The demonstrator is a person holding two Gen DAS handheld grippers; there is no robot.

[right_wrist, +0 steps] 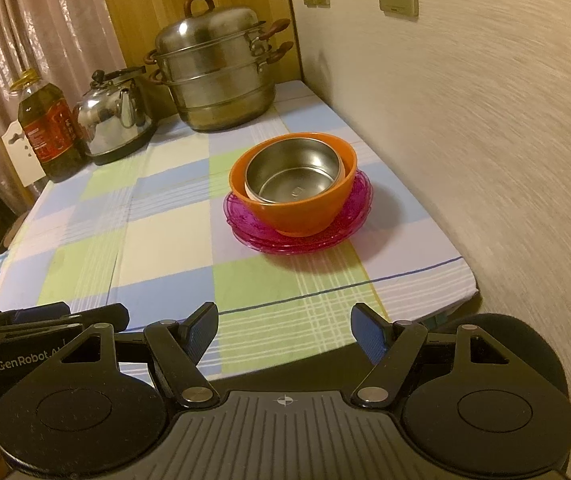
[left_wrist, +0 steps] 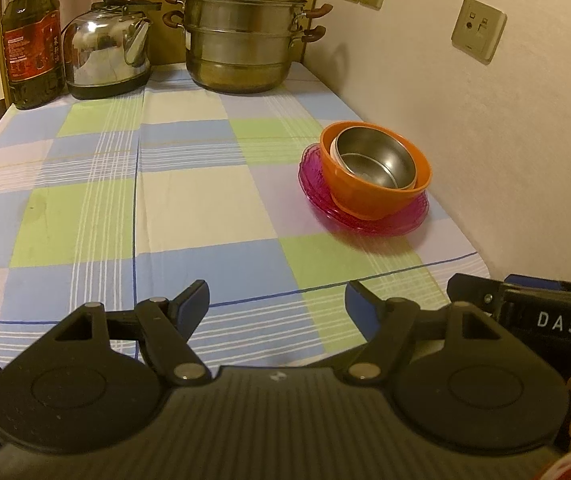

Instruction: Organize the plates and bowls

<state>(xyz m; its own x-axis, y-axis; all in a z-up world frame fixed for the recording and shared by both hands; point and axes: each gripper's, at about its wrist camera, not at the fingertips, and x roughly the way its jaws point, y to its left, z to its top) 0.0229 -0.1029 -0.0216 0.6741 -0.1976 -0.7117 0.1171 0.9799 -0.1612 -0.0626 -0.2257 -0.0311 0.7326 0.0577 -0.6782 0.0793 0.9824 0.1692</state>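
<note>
While both grippers, left gripper and right gripper, are held apart and empty, a steel bowl is nested in the orange bowl on pink plates, near the steamer pot.

Steel bowl nests in orange bowl on pink plates.
</note>
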